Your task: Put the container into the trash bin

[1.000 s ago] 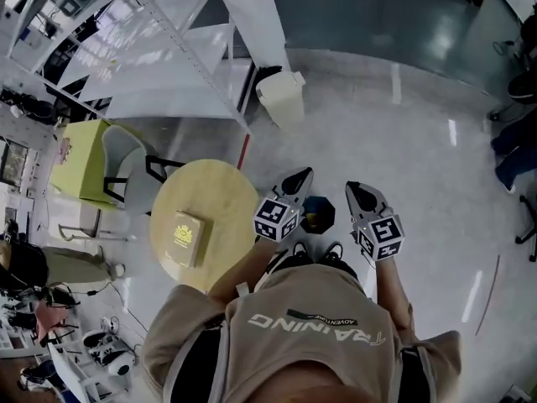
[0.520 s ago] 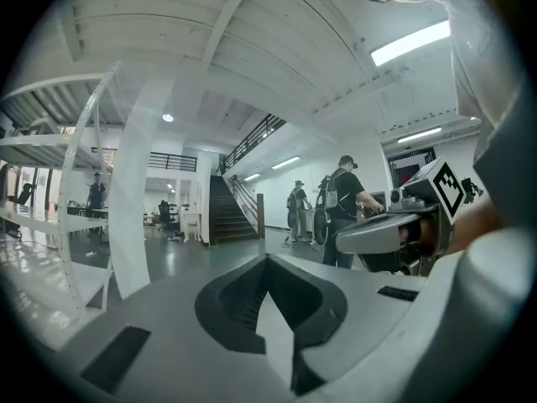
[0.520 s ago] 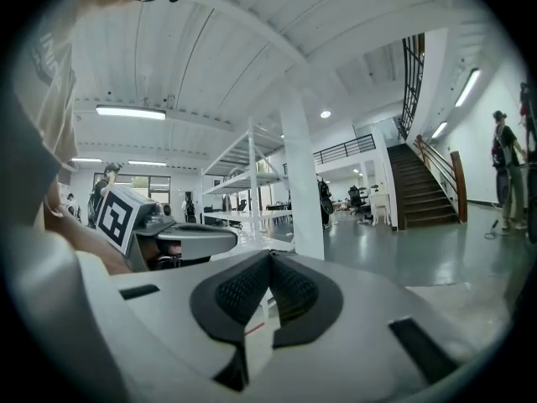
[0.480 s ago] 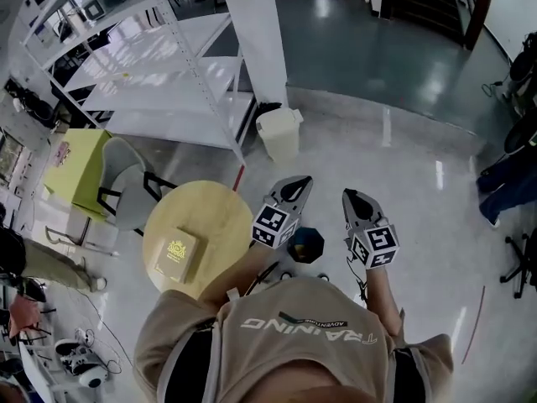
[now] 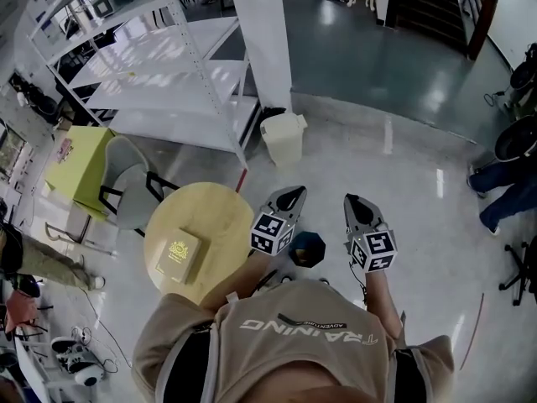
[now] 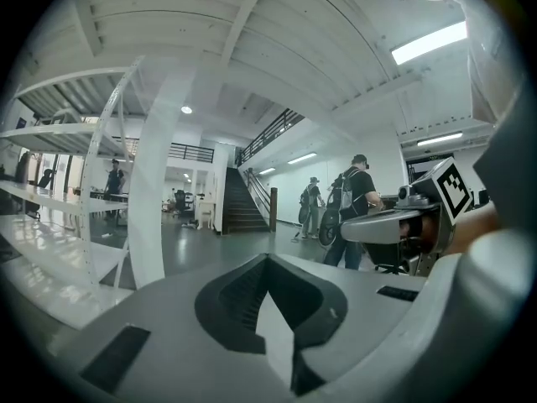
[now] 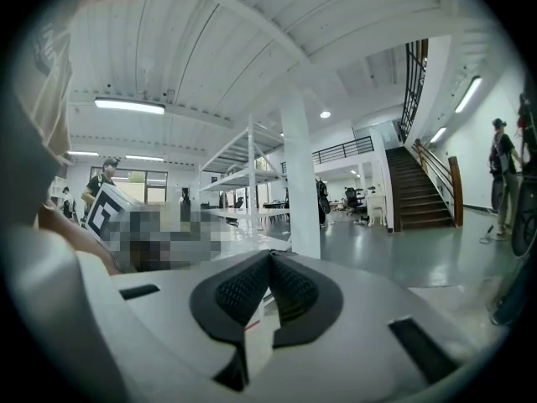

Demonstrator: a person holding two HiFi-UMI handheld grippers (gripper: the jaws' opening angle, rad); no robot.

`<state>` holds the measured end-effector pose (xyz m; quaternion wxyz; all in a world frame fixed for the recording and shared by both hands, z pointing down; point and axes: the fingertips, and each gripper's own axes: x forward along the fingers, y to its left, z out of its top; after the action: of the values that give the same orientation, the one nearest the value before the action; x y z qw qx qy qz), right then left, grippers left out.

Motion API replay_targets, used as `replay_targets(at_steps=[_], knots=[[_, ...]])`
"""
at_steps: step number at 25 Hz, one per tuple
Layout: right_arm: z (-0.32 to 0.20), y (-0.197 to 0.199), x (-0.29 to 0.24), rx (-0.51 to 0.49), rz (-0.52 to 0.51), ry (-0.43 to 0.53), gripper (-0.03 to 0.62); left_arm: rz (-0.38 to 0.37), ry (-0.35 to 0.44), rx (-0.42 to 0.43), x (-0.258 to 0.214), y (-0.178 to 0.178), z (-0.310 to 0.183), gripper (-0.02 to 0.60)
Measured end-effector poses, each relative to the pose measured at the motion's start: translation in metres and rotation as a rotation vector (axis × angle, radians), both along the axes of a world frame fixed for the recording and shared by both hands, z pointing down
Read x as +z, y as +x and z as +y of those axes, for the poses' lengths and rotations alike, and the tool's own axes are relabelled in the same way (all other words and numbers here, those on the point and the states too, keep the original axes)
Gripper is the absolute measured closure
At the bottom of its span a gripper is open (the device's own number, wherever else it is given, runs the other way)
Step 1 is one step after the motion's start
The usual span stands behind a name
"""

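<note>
A flat yellow container [image 5: 178, 256] with a gold emblem lies on the round wooden table [image 5: 214, 208] at my left. The white trash bin [image 5: 283, 137] with a swing lid stands on the floor beyond, at the foot of a white pillar [image 5: 264, 40]. My left gripper [image 5: 291, 196] and right gripper [image 5: 352, 201] are held side by side in the air in front of me, right of the table, both shut and empty. The left gripper [image 6: 268, 260] and the right gripper [image 7: 268, 255] point roughly level into the hall. Neither touches the container.
A dark hexagonal object [image 5: 307, 248] sits on the floor between the grippers. White metal shelving [image 5: 168, 82], a green table [image 5: 75, 162] and a grey chair [image 5: 126, 183] stand at the left. People [image 5: 503, 183] are at the right edge, and a staircase [image 6: 239, 208] lies farther off.
Both grippers have risen a little and stay shut. The head view has tipped up, showing more of the hall. The container has not moved on the table.
</note>
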<state>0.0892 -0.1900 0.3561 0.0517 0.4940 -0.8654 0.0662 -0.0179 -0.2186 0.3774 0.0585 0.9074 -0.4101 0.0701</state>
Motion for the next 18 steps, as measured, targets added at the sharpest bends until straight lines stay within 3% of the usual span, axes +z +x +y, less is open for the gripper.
replay_targets(at_steps=[10, 18], knots=[[-0.006, -0.002, -0.008, 0.008, 0.019, 0.004, 0.592, 0.010, 0.034, 0.030, -0.018, 0.006, -0.012, 0.574], [-0.008, 0.006, 0.003, 0.060, 0.029, 0.013, 0.592, 0.004, 0.020, 0.046, -0.001, 0.010, -0.015, 0.574]])
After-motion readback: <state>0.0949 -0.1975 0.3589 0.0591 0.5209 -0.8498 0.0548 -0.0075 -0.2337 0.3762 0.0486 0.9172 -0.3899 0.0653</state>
